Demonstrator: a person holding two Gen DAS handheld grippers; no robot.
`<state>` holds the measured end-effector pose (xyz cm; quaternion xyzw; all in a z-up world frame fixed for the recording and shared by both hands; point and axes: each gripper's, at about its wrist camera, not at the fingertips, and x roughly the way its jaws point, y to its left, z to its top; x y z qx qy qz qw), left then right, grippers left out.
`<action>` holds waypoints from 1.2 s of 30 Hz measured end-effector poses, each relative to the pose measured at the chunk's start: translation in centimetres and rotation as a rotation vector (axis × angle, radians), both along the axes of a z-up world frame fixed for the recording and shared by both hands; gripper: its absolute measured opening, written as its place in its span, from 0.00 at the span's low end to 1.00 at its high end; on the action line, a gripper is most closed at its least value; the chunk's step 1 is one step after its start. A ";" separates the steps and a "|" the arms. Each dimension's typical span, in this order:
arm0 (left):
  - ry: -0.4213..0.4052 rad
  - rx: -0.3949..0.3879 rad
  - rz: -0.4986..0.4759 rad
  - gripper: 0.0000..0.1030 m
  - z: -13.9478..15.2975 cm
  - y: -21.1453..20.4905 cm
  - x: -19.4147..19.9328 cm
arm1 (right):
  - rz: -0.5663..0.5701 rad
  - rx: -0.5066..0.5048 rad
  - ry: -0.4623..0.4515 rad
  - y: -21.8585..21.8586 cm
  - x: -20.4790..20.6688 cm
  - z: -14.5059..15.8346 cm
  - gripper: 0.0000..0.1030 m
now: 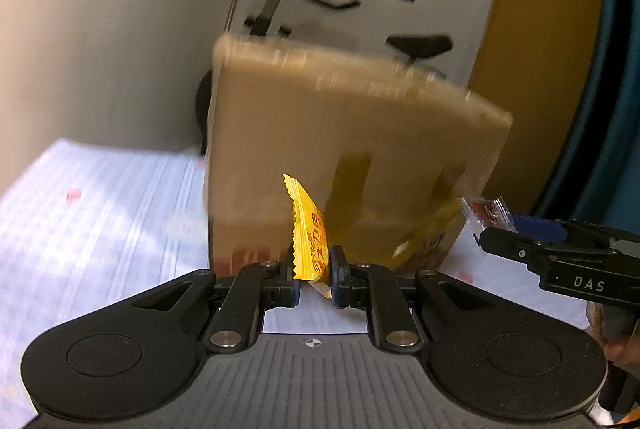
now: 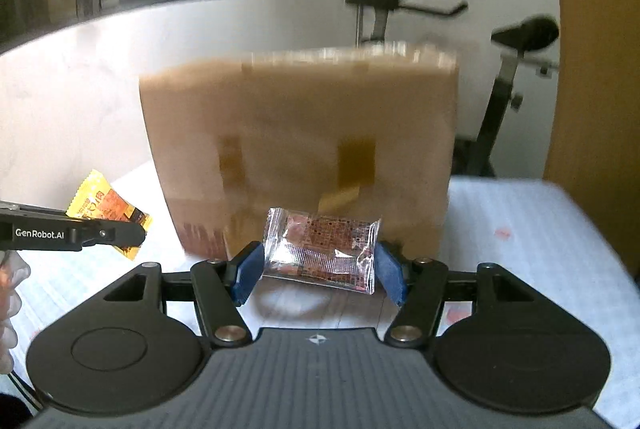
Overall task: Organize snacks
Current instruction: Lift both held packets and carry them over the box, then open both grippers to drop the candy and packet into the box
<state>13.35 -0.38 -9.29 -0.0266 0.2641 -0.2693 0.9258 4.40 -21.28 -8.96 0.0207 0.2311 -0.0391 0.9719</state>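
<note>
My left gripper [image 1: 314, 267] is shut on a yellow snack packet [image 1: 308, 229], held upright in front of a brown cardboard box [image 1: 340, 133]. My right gripper [image 2: 318, 267] is shut on a clear packet with a red-brown snack [image 2: 320, 249], held flat just before the same box [image 2: 304, 133]. In the left wrist view the right gripper [image 1: 500, 233] shows at the right with its packet [image 1: 488, 215]. In the right wrist view the left gripper [image 2: 136, 233] shows at the left with the yellow packet [image 2: 104, 205]. Both views are blurred.
The box stands on a table with a white patterned cloth [image 1: 100, 209]. An exercise bike [image 2: 516, 69] stands behind the table by a white wall. A yellow-brown panel [image 1: 540, 49] is at the right.
</note>
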 end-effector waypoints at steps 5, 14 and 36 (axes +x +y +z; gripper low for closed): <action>-0.109 -0.026 -0.023 0.14 4.5 -0.7 0.7 | 0.015 -0.034 -0.108 -0.1 0.1 3.9 0.61; -0.196 -0.031 -0.030 0.15 9.6 -4.0 6.2 | 0.073 -0.130 -0.188 -0.8 5.1 9.9 0.61; -0.082 0.140 0.014 0.16 8.0 -6.4 13.9 | 0.048 -0.062 0.065 -2.8 17.0 7.7 0.62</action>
